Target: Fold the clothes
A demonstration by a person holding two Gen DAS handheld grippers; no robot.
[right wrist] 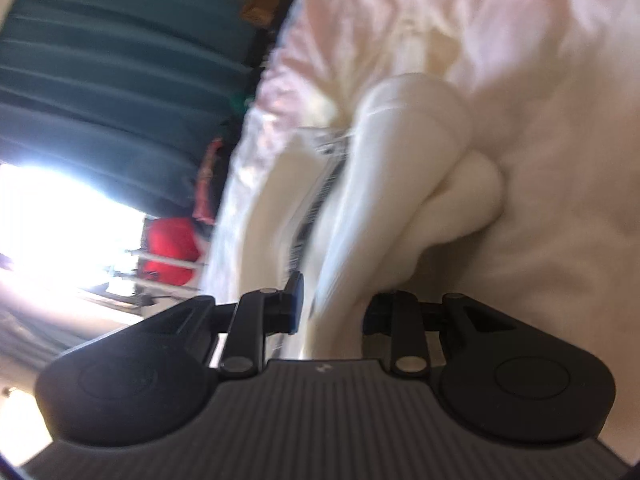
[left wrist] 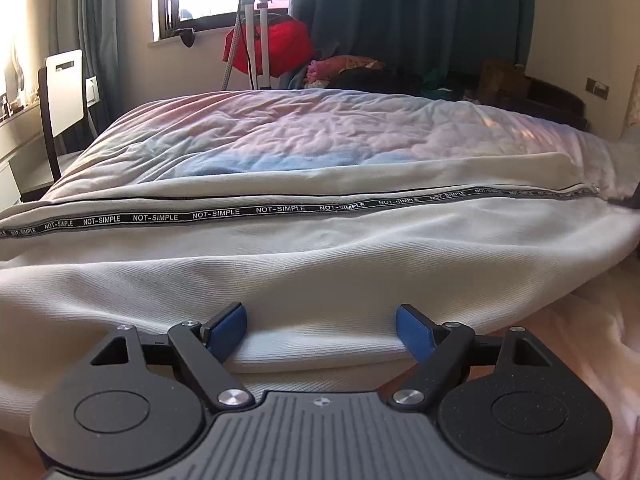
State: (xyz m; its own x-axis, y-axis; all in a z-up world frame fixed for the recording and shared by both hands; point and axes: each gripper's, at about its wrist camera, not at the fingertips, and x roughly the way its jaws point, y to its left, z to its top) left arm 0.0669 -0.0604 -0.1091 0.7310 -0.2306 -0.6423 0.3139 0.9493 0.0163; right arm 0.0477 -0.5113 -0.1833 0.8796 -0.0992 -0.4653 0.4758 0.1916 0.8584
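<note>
One garment [left wrist: 320, 280], cream with a lettered tape [left wrist: 280, 209] along a seam, lies stretched lengthwise across the bed [left wrist: 304, 128]. It looks like trousers already laid leg on leg, though the pictures do not settle that. A fold edge lies close in front of the left gripper [left wrist: 320, 332].

The left gripper's blue pads [left wrist: 230, 330] stand wide apart with that near edge between them; they are not pressing on it, so nothing is held there yet.

The right gripper [right wrist: 334, 304] is clamped on a bunched end of the garment [right wrist: 380, 184], which runs between its narrow jaws. That view is blurred.

My judgement: the task is early to midway. The garment is flattened and perhaps halved lengthwise. What remains is for the left gripper to close on the edge, then the crosswise folds into a compact stack.
</note>
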